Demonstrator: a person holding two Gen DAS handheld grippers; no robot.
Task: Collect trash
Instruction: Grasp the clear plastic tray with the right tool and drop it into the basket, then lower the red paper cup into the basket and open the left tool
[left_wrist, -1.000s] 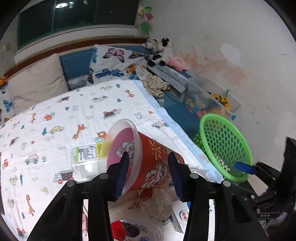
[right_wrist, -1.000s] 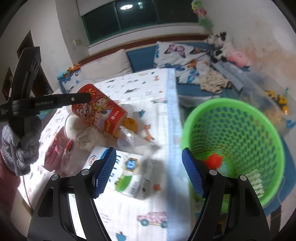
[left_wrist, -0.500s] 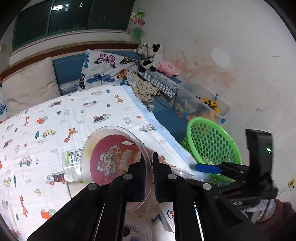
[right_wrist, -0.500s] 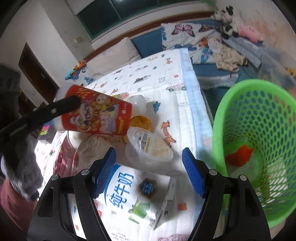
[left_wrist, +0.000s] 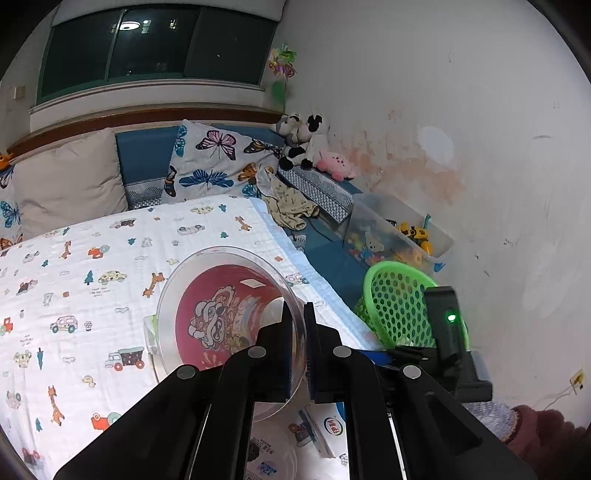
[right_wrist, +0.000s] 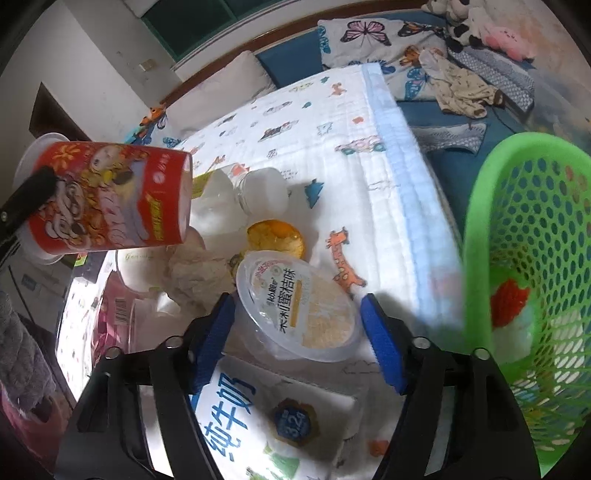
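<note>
The clear round plastic fruit-jelly cup (right_wrist: 299, 306) is bracketed by the closing right gripper (right_wrist: 297, 341) (pads not yet pressing), lid tilted upward.

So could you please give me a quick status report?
Left claw shut on red cup rim. Right claw closing around jelly cup. Green basket unobstructed.

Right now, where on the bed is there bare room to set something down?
Free: the printed white blanket between the beige pillow and the red cartoon-print cup. Crowded: the near corner by the green mesh basket, with the clear fruit-jelly cup, the white milk carton and the crumpled tissue.
</note>
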